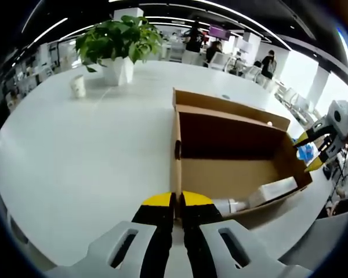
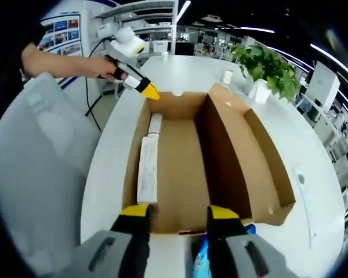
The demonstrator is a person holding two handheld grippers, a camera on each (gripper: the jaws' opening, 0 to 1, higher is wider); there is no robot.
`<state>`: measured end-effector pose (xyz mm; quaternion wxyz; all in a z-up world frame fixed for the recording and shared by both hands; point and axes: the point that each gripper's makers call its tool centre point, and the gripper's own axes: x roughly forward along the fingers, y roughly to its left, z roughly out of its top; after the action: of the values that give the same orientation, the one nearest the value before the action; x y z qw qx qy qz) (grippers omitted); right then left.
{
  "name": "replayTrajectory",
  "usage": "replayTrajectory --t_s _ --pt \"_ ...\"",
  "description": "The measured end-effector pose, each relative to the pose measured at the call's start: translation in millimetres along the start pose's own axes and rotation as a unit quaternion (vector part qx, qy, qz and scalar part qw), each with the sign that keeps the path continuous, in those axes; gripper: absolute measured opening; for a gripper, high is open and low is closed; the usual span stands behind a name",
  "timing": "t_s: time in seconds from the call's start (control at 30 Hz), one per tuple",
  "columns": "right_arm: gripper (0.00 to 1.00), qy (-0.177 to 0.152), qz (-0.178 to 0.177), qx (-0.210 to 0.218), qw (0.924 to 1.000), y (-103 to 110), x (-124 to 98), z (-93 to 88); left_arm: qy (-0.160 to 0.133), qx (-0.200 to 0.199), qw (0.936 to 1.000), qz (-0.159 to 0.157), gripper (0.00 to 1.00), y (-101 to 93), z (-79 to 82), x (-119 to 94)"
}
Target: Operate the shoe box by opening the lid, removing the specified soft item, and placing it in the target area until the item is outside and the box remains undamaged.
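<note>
Right gripper (image 2: 178, 215) jaws wide at box (image 2: 180, 174) near end; white tube (image 2: 148, 159) lengthwise along left wall. Left gripper (image 1: 177, 202) jaws pinched on far wall.

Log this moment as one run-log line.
lid: open | box: on white table | white tube: lying inside box | left gripper: shut on box wall | right gripper: open at box end

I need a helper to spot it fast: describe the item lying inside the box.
On the white table sits an open brown cardboard box. Along one long inner wall, on the box floor, lies a slim white tube with a paler cap end. It is the box's sole visible content, unlike the potted plant standing outside.
</note>
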<state>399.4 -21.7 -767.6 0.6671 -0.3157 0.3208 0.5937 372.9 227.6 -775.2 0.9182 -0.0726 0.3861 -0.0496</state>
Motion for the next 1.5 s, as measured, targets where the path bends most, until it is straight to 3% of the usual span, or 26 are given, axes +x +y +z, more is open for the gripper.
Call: replayTrajectory --t_s 0.37,0.6,0.97,1.5 --pt "0.36 0.003 0.006 -0.003 1.0 -1 7 0.1 0.002 0.001 1.0 0.0 0.02 2.5 0.9 2" --pt "0.37 -0.001 0.034 -0.02 0.9992 12 16 6.5 0.002 0.0 1.0 -0.001 0.02 4.7 1.2 5" --pt "0.38 0.021 0.072 -0.051 0.9959 28 31 2.6 0.002 -0.002 1.0 -0.002 0.02 6.1 1.0 6" --pt "0.38 0.017 0.043 -0.046 0.9979 14 27 8.1 0.001 -0.004 1.0 -0.003 0.02 8.0 0.4 7"
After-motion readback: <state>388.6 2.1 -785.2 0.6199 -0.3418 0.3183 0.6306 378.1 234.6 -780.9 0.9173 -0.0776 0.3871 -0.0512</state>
